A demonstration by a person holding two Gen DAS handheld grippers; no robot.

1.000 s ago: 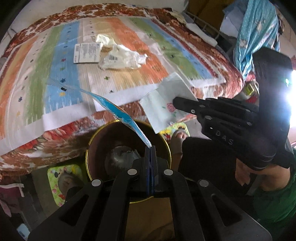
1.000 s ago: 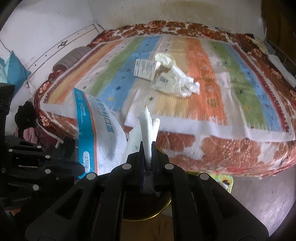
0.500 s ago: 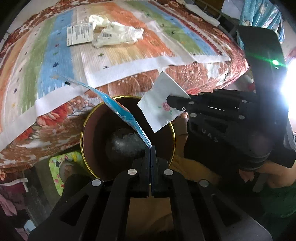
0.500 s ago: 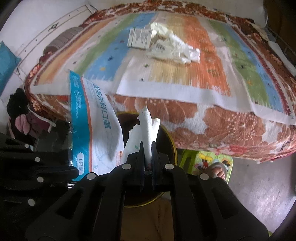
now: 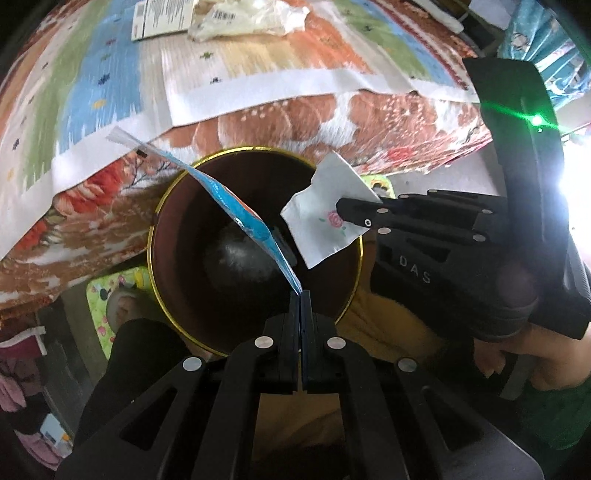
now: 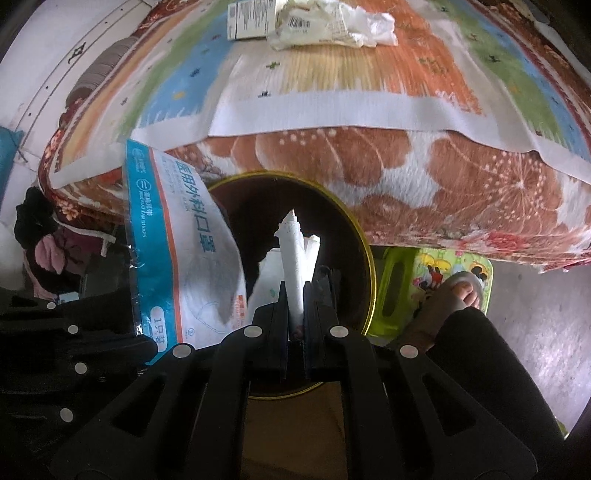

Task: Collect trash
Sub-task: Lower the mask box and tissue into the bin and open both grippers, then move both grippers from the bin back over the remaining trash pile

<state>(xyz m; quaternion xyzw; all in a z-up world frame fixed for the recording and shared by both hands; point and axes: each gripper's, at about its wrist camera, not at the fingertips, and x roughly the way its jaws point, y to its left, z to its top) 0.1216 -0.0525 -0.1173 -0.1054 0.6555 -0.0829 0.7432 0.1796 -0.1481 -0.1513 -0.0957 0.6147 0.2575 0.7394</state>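
My left gripper point(image 5: 300, 295) is shut on a blue and white mask wrapper point(image 5: 243, 214), held over the round brown bin point(image 5: 177, 258) with a gold rim. The wrapper also shows in the right wrist view point(image 6: 184, 251). My right gripper point(image 6: 295, 288) is shut on a white paper napkin point(image 6: 291, 254) above the same bin point(image 6: 364, 258). In the left wrist view the right gripper point(image 5: 351, 214) holds the napkin point(image 5: 325, 218), with its pink flower print, over the bin's right side. A grey crumpled lump point(image 5: 240, 258) lies inside the bin.
More trash lies on the striped bedspread point(image 6: 332, 74): a white printed packet point(image 6: 251, 18) and crumpled white plastic point(image 6: 332, 26). The bed's floral side point(image 6: 406, 184) stands just behind the bin. A foot in a sandal point(image 6: 458, 291) and a green stool point(image 6: 395, 295) are to the right.
Both grippers have moved back from the bed and down over the bin, carrying the wrapper and the napkin. The bin now fills the middle of both views.
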